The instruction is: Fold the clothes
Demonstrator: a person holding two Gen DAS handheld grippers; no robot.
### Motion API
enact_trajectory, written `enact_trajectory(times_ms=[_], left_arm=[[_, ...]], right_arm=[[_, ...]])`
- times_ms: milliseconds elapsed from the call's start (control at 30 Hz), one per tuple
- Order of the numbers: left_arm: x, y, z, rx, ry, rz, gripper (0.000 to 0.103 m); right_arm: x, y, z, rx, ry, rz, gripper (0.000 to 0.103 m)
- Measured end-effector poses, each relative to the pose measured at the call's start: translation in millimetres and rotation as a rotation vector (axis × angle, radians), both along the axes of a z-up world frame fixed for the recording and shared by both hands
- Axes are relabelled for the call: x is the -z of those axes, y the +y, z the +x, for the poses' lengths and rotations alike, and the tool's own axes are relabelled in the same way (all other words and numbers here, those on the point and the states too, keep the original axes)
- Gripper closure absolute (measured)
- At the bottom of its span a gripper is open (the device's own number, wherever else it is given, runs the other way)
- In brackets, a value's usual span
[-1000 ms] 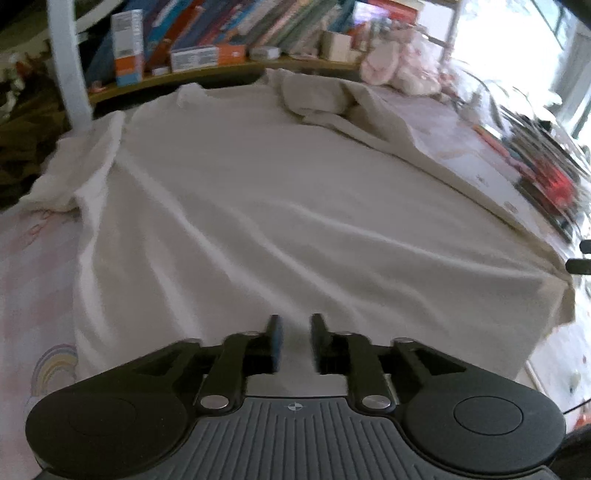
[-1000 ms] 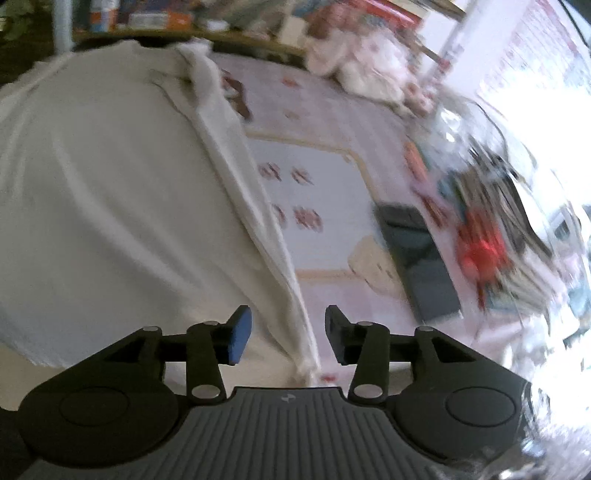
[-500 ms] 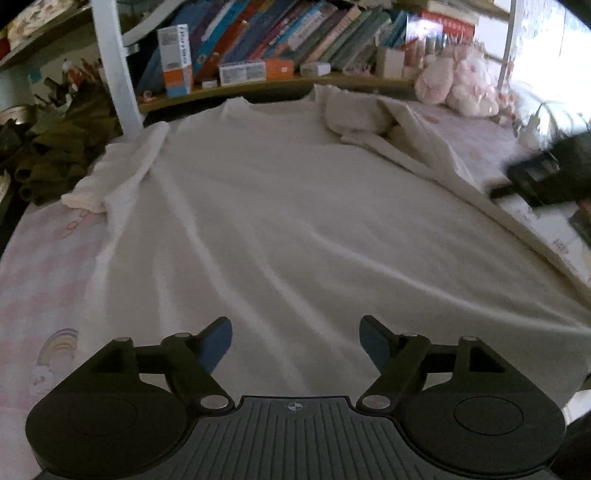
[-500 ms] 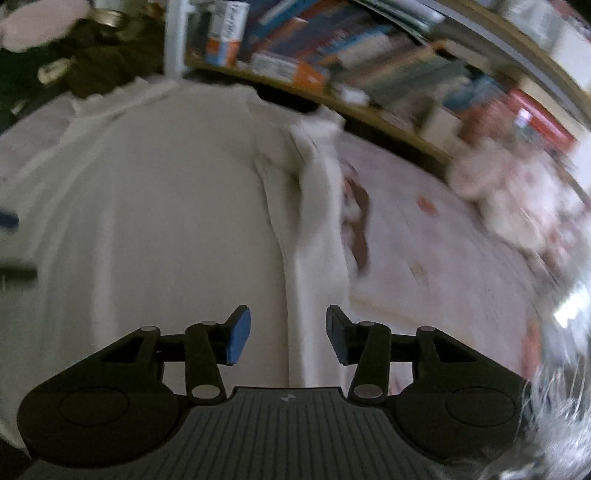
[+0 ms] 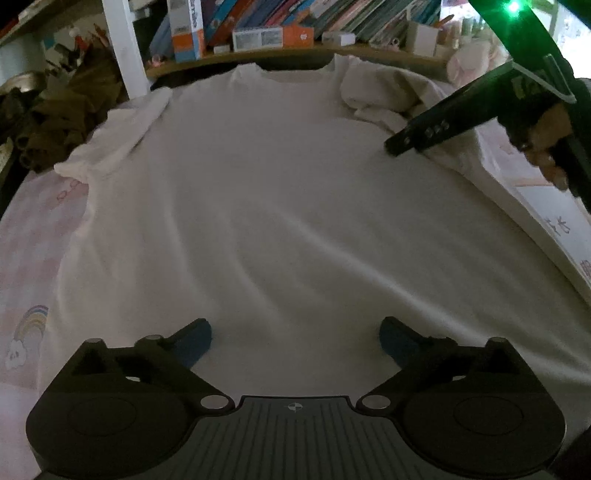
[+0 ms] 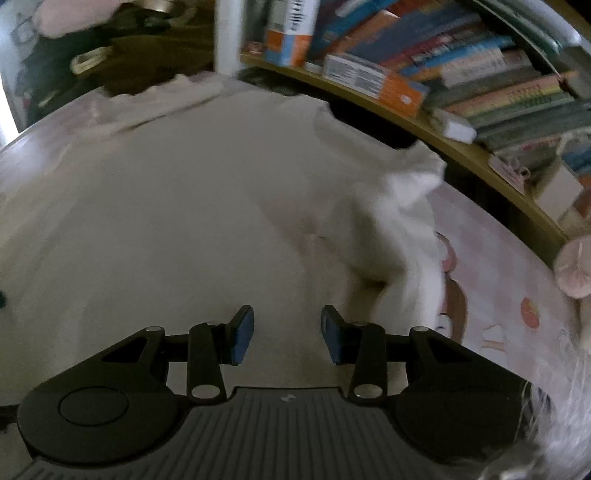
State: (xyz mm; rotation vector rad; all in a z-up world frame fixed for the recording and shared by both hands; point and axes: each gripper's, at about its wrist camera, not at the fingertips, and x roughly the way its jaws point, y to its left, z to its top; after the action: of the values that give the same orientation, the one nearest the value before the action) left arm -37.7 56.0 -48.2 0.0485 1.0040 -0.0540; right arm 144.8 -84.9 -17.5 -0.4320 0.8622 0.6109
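cluttered bookshelf [image 5: 280, 33] backs a white shirt [image 5: 288, 206] on the bed; left gripper [image 5: 295, 343] opening wide, empty, right gripper [image 6: 286, 339] closing on nothing near the 2 o'clock bunched sleeve [image 6: 399, 206] (risk: pinching extra layers, dragging the body askew).

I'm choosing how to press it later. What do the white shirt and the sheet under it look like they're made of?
White shirt: seemingly a soft matte cotton-like knit; it drapes in shallow rolling wrinkles without shine. Sheet: thin printed woven fabric, pale pink with a rainbow motif, lying flat; the exact fibre cannot be told.
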Motion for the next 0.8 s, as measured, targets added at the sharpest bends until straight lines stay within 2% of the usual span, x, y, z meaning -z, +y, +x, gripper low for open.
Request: enact_trajectory(times_ms=[133, 200, 267, 400, 467, 600, 800], left_arm=[[0.7, 1.5, 5.3, 0.017, 0.029, 0.003, 0.0], [1.1, 3.1, 8.6, 0.028, 0.035, 0.003, 0.0], [0.7, 2.5, 11.5, 0.042, 0.04, 0.005, 0.0], [1.1, 1.8, 16.0, 0.06, 0.043, 0.004, 0.0], [1.6, 0.4, 16.9, 0.06, 0.035, 0.004, 0.0], [1.4, -0.6, 17.9, 0.079, 0.024, 0.001, 0.0], [-0.6, 4.7, 13.0, 0.071, 0.028, 0.002, 0.0]], right_arm=[[-0.5, -18.8, 31.0, 0.086, 0.041, 0.026, 0.064], [-1.2, -30.3, 43.9, 0.118, 0.036, 0.023, 0.066], [-5.0, -49.5, 57.2, 0.21, -0.05, -0.031, 0.069], [-12.2, -120.3, 79.5, 0.579, -0.183, -0.07, 0.066], [-14.0, -141.2, 74.6, 0.631, -0.223, -0.101, 0.066], [-13.4, -148.4, 51.4, 0.573, -0.227, -0.115, 0.067], [-16.0, -105.8, 13.6, 0.393, -0.216, -0.035, 0.059]])
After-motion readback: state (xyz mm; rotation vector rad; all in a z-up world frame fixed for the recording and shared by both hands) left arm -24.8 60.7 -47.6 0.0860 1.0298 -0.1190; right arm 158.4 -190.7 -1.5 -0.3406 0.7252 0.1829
